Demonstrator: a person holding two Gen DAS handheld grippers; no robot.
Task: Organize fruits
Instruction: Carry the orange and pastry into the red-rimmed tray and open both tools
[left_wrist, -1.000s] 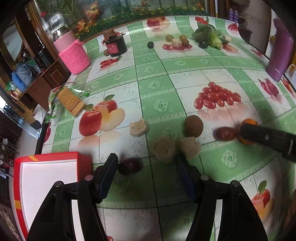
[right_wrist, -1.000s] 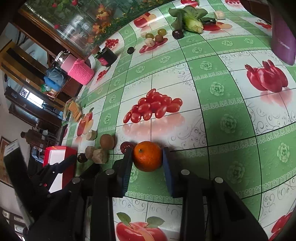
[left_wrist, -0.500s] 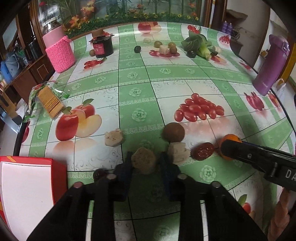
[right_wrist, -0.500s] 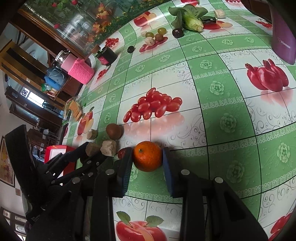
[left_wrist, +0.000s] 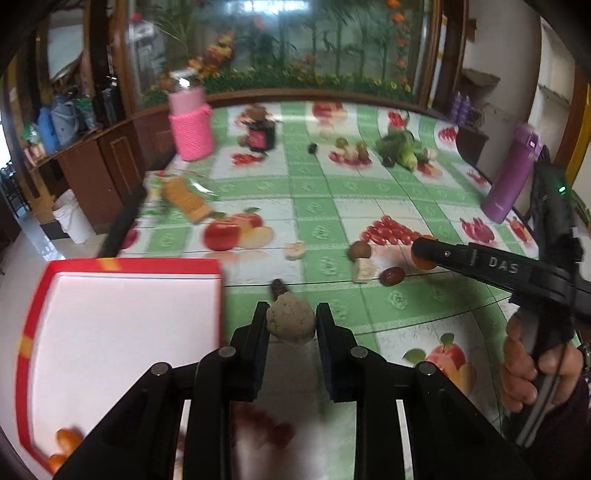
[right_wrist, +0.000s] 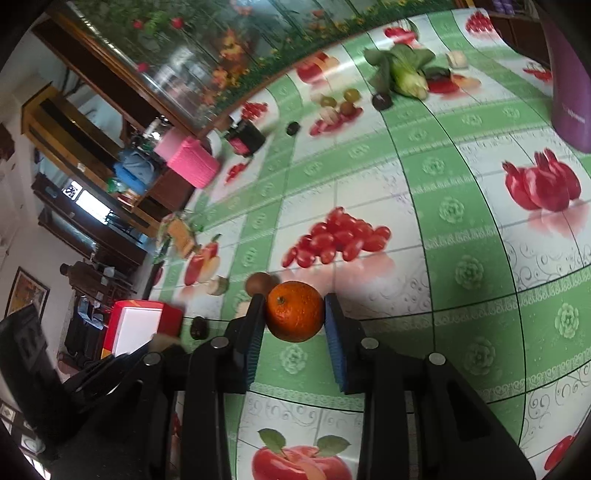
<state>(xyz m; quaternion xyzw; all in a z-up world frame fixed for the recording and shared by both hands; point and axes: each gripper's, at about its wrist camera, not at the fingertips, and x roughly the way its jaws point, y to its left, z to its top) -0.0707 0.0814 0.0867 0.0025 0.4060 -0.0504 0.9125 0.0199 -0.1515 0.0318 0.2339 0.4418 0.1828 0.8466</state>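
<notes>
My left gripper (left_wrist: 291, 325) is shut on a rough beige round fruit (left_wrist: 291, 320) and holds it above the table, just right of a red box with a white inside (left_wrist: 122, 325). Small oranges (left_wrist: 64, 443) lie in the box's near corner. My right gripper (right_wrist: 295, 314) is shut on an orange (right_wrist: 294, 311), lifted a little over the table; it also shows in the left wrist view (left_wrist: 423, 253). On the table lie a brown kiwi (left_wrist: 360, 250), a red date (left_wrist: 392, 276), a pale chunk (left_wrist: 364, 269), another pale piece (left_wrist: 295, 250) and a dark date (left_wrist: 277, 286).
A purple bottle (left_wrist: 511, 173) stands at the right edge. A pink-sleeved jar (left_wrist: 190, 122), a dark jar (left_wrist: 260, 134), a cracker packet (left_wrist: 184, 197), greens (left_wrist: 400, 147) and several small fruits (left_wrist: 349, 147) sit farther back. The table edge runs along the left.
My left gripper closed on the beige fruit, lifted it and drew back toward the red box. My right gripper kept hold of the orange and raised it slightly.
</notes>
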